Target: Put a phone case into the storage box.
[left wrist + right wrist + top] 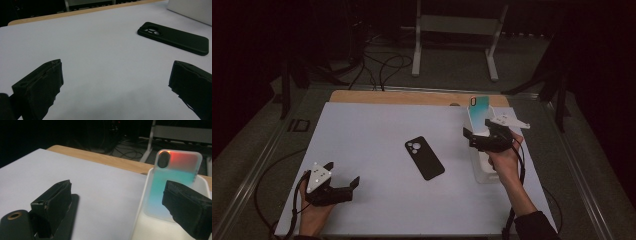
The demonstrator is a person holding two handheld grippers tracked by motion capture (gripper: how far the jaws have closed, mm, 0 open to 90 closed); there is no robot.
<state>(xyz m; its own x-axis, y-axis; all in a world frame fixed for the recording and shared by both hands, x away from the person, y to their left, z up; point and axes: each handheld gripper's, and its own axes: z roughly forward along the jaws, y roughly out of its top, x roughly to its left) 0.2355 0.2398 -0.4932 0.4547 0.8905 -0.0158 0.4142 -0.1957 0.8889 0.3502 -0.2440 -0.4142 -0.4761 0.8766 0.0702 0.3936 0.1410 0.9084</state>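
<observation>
We see a desk (377, 210) covered by a white sheet, with a strip of bare wood along its far edge.

1. Left gripper (343, 176): in the high view it sits at the lower left of the frame, held by the left hand (314, 216), low over the sheet. Its fingers (40, 87) stand wide apart and hold nothing. In the left gripper view we see bare white sheet between them.

2. Black phone case (424, 157): it lies flat near the centre of the high view, camera cut-outs toward the far side. In the left gripper view it lies at the upper right, well beyond the fingers and apart from them.

3. Right gripper (478, 132): in the high view it is at the right of the frame, held by the right hand (503, 159) above a white tray (486, 174). Its fingers stand open. We cannot tell whether either one touches anything.

4. Coloured phone case (479, 112): it stands tilted in the far end of the tray, leaning on the tray's wall. Its colour runs from red-orange at the top to teal below. In the right gripper view, the right finger overlaps its lower right corner; the left finger is over the sheet, well apart from it.

Beyond the desk, at the top of the high view, we see cables on the floor and a white frame (457, 25).
</observation>
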